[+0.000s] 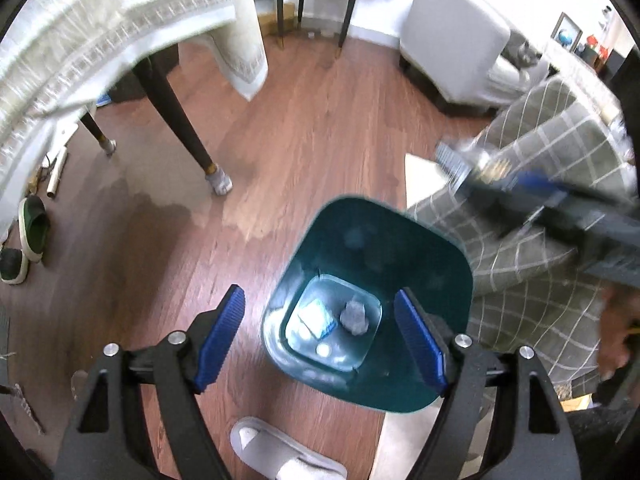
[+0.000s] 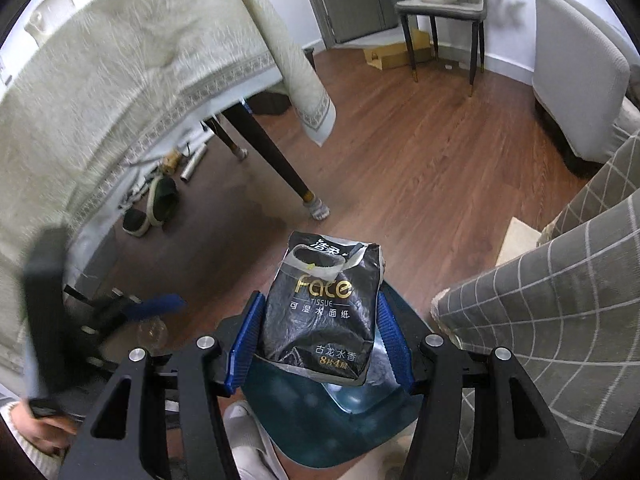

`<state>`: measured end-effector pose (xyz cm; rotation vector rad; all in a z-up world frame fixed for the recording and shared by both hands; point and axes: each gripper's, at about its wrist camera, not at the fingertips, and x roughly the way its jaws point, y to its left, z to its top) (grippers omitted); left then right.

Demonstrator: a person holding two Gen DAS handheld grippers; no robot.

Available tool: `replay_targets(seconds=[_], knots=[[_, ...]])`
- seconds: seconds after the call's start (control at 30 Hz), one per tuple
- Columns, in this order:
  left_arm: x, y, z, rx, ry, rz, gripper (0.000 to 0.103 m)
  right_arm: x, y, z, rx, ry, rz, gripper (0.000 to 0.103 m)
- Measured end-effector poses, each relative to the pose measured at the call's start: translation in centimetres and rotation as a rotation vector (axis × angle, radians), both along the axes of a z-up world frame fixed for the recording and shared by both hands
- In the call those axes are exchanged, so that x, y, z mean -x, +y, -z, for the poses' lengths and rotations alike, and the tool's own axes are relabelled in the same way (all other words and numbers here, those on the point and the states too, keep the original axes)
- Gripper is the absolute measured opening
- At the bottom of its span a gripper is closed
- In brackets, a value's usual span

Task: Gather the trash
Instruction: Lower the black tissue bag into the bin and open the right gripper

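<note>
- Nearest to us in the right wrist view, the right tool (image 2: 318,340) pinches a black tissue pack (image 2: 322,312), its blue pads (image 2: 245,350) pressed against both sides of the crumpled wrapper.
- The pack stands upright between the pads, its torn opening facing up, gold and white print on its front.
- Just below the pack we see the teal trash bin (image 2: 352,432), so the pack hangs over the bin's mouth.
- In the left wrist view, the left tool (image 1: 320,340) stands spread, nothing between its pads (image 1: 220,340); no earlier view is at hand to compare.
- Its right pad hangs over the bin (image 1: 440,264), its left pad over the wood floor (image 1: 320,120) just beside the bin.
- At the bottom of the bin we make out a white and blue packet (image 1: 318,318) and a grey crumpled wad (image 1: 354,314), side by side.
- A pale slipper (image 1: 280,452) lies on the floor just below the bin.
- To the bin's right we see a grey checked cushion (image 1: 532,264).
- Further out, the counter leg (image 1: 180,116) stands under a cream cloth (image 1: 100,28), with dark shoes (image 1: 28,236) on the floor at the left.
- The right tool shows blurred at the upper right of the left view.
</note>
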<state>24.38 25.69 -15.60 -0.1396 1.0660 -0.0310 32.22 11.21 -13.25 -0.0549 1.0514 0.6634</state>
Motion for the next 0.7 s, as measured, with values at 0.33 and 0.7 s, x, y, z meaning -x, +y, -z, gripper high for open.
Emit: replay_targets(seconds=[0.33, 0.7], knots=[[0.9, 0.6, -5.6, 0.012, -0.151, -0.023, 0.072, 0.2, 2.0, 5.1, 0.111, 0.078, -0.017, 0.057], [1.6, 0.1, -10.5, 0.078, -0.258, -0.015, 0.050, 1.3, 2.6, 10.2, 0.244, 0.152, -0.051, 0.057]])
